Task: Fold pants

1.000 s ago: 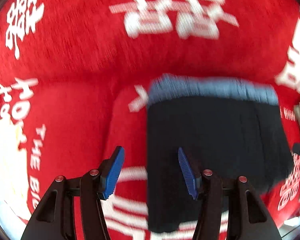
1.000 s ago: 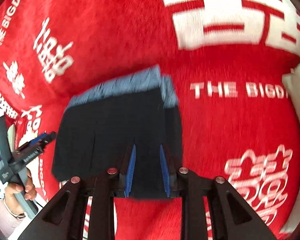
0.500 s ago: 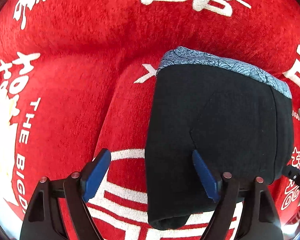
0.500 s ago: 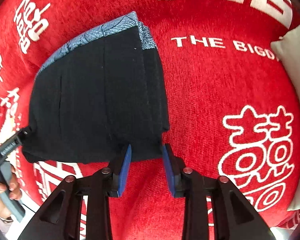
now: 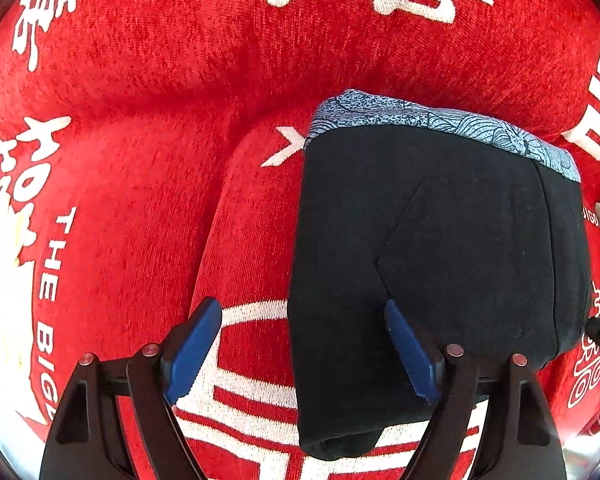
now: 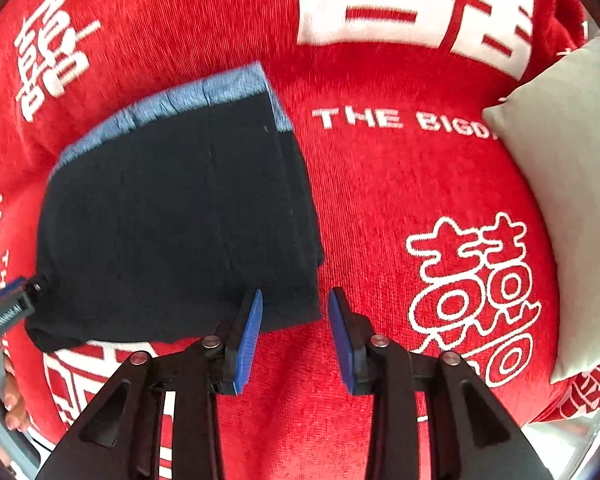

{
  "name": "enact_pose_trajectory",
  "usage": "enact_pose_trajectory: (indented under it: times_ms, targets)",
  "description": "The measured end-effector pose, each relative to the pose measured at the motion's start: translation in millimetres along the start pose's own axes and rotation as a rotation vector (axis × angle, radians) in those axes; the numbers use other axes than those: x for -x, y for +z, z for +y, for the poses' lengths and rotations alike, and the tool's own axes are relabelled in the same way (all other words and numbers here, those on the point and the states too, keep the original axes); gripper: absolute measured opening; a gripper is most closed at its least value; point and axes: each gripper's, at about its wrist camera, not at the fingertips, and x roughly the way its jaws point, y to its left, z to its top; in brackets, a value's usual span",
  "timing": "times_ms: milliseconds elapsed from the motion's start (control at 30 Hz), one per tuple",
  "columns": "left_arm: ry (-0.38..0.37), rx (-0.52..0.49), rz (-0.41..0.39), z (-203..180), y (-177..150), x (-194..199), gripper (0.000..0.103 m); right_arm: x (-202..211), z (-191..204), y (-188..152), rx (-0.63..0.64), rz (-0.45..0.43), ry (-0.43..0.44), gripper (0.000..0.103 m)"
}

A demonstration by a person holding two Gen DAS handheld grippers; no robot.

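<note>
Pants [image 5: 440, 248], smooth black square, patterned waistband [image 5: 440, 122]

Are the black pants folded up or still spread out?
Folded up. The black pants lie as a compact block on the red blanket, layers stacked along one side edge, blue waistband across the top.

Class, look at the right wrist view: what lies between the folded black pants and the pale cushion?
Only the red blanket with white lettering lies between the pants and cushion.
</note>
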Motion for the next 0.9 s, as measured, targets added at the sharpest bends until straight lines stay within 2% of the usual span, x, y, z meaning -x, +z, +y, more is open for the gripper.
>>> enact_pose_trajectory:
  times_ms: [100,267,433,567,633,833,900]
  targets:
    - [0.008,-0.021,-0.004,-2,1,1,0.085,4,8,-1,-0.008,-0.022,0.010,0.038]
    - [0.015,-0.016,-0.002,-3,3,1,0.085,-13,16,10,0.013,-0.008,0.019,0.038]
    - [0.057,-0.026,0.002,-11,5,3,0.085,-23,16,17,0.058,-0.004,0.033,0.042]
    - [0.072,-0.006,0.016,-11,6,2,0.088,-30,8,27,0.073,0.016,0.051,0.056]
    - [0.091,0.002,0.025,-10,8,0,0.094,-33,-1,33,0.049,0.040,0.099,0.060]
    - [0.091,-0.015,0.058,-11,14,3,0.094,-29,-35,46,0.029,0.069,0.228,0.062]
    - [0.066,-0.022,0.065,-9,18,7,0.094,-29,-55,49,0.010,0.103,0.302,0.062]
